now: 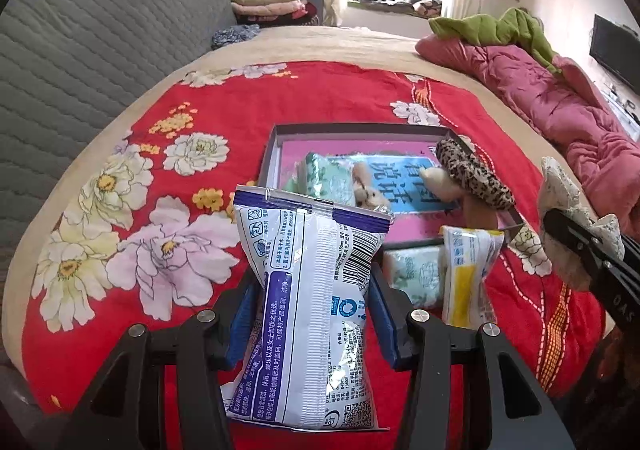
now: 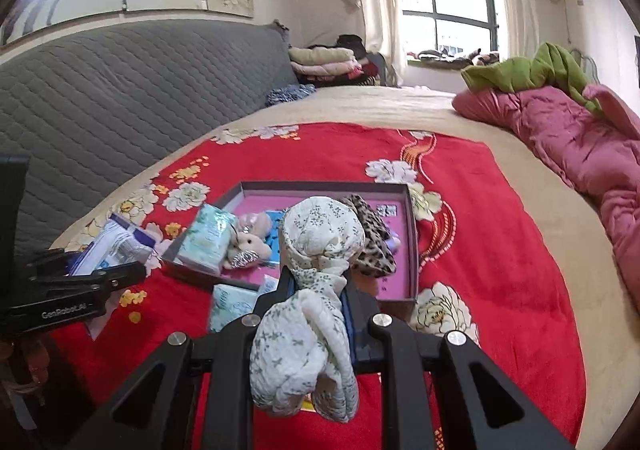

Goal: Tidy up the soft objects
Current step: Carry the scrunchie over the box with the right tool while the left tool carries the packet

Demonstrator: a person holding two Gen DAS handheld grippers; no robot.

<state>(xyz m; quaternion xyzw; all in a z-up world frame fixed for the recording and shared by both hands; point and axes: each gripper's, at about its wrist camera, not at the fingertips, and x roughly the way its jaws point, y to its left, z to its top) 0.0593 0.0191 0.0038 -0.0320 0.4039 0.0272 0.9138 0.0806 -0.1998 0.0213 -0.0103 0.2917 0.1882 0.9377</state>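
My left gripper (image 1: 314, 290) is shut on a white and blue wet-wipe pack (image 1: 316, 274), held upright above the red flowered blanket (image 1: 160, 153). My right gripper (image 2: 318, 278) is shut on a knotted white floral cloth (image 2: 320, 234); it also shows at the right edge of the left wrist view as right gripper (image 1: 580, 246). Beyond both lies a shallow box with a pink inside (image 1: 276, 153), holding a green tissue pack (image 1: 328, 177), a small plush toy (image 1: 368, 189) and a leopard-print cloth (image 1: 472, 173). Another tissue pack (image 1: 412, 274) and a white and yellow packet (image 1: 468, 274) lie just in front of the box.
A grey quilted headboard (image 2: 120, 89) runs along the left. A pink quilt (image 2: 580, 153) with a green garment (image 2: 532, 69) lies on the bed's right side. Folded clothes (image 2: 324, 65) are stacked at the far end by the window.
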